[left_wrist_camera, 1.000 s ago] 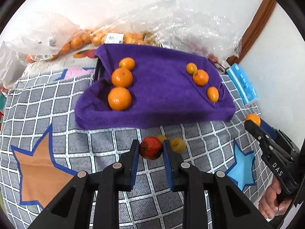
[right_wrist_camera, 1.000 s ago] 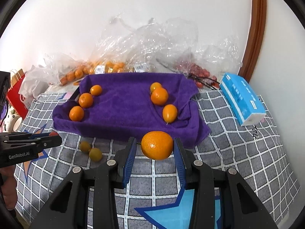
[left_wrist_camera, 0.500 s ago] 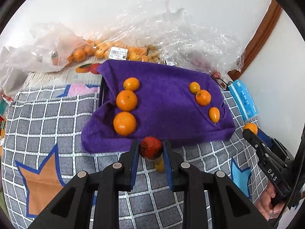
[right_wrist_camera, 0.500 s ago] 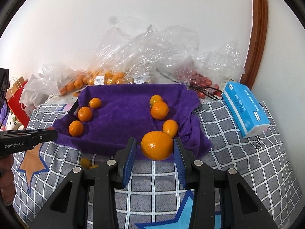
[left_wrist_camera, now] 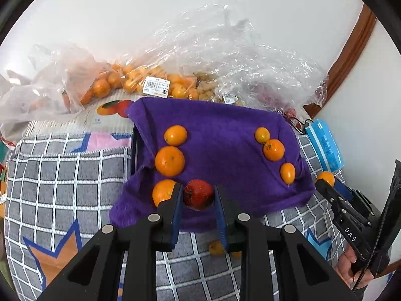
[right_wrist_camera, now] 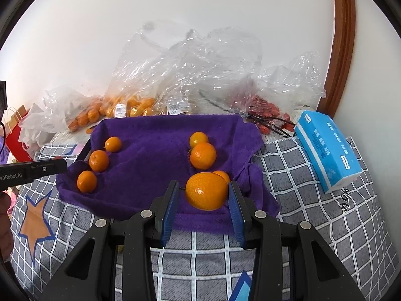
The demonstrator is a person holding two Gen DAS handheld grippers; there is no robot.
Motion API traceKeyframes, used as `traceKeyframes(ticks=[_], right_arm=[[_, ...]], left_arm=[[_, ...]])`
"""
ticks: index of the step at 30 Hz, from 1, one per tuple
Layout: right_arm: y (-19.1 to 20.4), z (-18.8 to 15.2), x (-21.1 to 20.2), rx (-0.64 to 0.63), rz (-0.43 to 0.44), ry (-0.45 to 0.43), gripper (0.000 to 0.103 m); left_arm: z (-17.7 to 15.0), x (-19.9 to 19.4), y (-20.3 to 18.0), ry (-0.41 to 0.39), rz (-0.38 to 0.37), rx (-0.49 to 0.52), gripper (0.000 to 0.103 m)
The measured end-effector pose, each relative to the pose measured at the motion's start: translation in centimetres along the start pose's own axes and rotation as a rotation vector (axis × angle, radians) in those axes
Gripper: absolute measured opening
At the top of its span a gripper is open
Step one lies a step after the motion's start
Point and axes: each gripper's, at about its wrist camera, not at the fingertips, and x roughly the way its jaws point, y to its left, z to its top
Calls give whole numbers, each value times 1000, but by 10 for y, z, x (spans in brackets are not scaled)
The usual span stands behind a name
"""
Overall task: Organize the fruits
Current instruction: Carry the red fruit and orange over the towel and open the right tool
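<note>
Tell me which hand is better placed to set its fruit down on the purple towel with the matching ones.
Right, probably. Its orange hangs just in front of the right-hand orange group on the purple towel. The left holds a red fruit; no red fruit lies there.

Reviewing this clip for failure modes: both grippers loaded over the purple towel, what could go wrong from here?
1. The right gripper holds a large orange just in front of a small oval fruit; setting it down there could knock that fruit.
2. The purple towel is rumpled and slopes at its front edge, so the red fruit in the left gripper may roll off once released.
3. Small fruits lie on the checked cloth under the left gripper, easy to miss.
</note>
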Motion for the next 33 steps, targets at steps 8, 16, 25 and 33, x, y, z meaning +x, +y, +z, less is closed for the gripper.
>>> traceKeyframes(ticks=[8,16,25,33], right_arm=[[-9,3,29,24,2,30,39],[-22,8,52,44,-5,48,39],[-16,17,68,35,32,51,39],[15,2,91,-30,97,113,39]], left_arm=[[10,17,10,19,13,-19,23],[20,38,11,31,-2,-33,24],[26,53,21,42,-15,-42,24],[24,62,18,64,-30,-24,24]])
